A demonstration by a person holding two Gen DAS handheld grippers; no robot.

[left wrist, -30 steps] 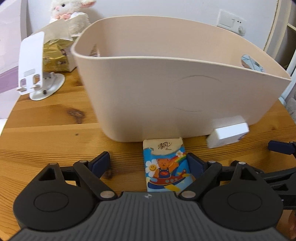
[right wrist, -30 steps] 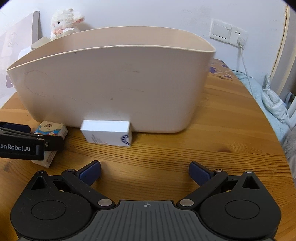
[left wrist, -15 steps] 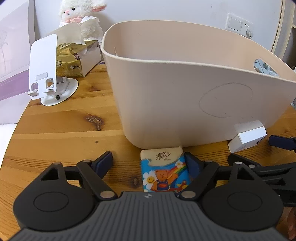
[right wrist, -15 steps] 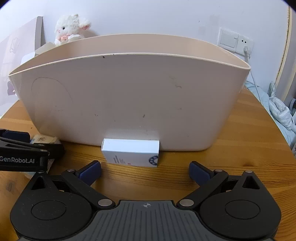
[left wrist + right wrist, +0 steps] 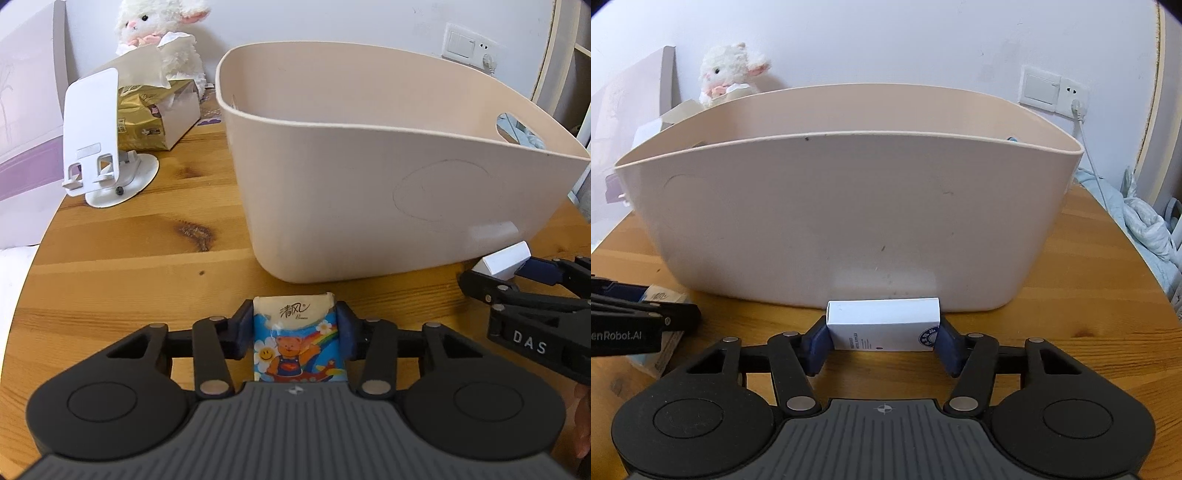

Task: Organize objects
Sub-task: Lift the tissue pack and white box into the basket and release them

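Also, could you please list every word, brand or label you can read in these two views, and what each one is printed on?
"清风": top of the tissue pack held by the left gripper.
"DAS": side of the right gripper, seen from the left wrist.
"enRobot.AI": left gripper's side, seen from the right wrist; cut off at the edge.
White box: small print and round emblem, too small to read.
Gold tissue box: print blurred.

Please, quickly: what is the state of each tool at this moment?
Left tool: closed on the tissue pack, on the table.
Right tool: closed on the white box, on the table.
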